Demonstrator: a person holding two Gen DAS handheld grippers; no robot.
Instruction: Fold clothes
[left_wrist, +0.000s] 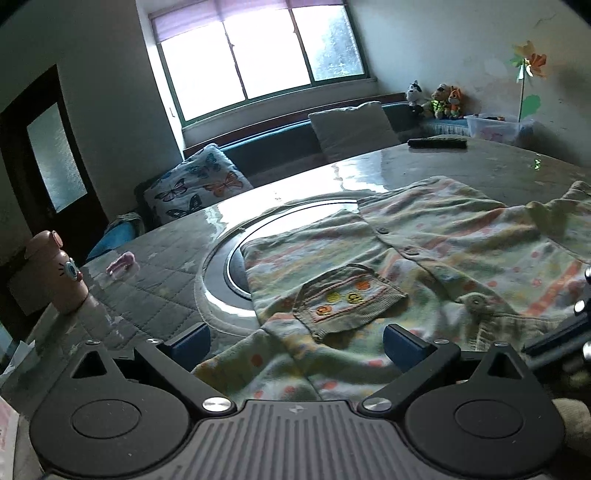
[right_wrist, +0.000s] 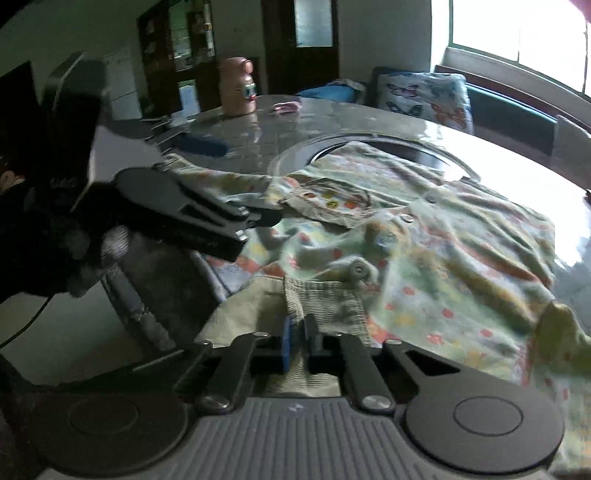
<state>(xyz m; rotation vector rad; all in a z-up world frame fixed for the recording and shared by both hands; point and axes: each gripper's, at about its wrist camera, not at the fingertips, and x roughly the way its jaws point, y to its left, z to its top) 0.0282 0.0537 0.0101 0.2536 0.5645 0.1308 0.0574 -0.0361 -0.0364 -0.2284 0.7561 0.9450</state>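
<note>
One patterned garment (left_wrist: 436, 258) spread on one round table (left_wrist: 461, 166), two grippers, left gripper (left_wrist: 297, 341) and right gripper (right_wrist: 297, 338), one pink bottle (left_wrist: 55, 273) far left, two cushions, three plush toys (left_wrist: 436, 98) far right, one plastic bin (left_wrist: 493, 127)

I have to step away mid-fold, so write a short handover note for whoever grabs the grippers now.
Right gripper: shut on the ribbed edge of the patterned garment at the near table edge.
Left gripper: open, over the cloth just short of the embroidered pocket, gripping nothing.
Garment: spread buttoned-side up on the round table, partly over the inset centre ring, wrinkled.
Done: one edge picked up; no finished fold shows.
Left: take a second hold with the left gripper, then probably fold and smooth.
Keep clear of the pink bottle at the table's far-left side.
</note>
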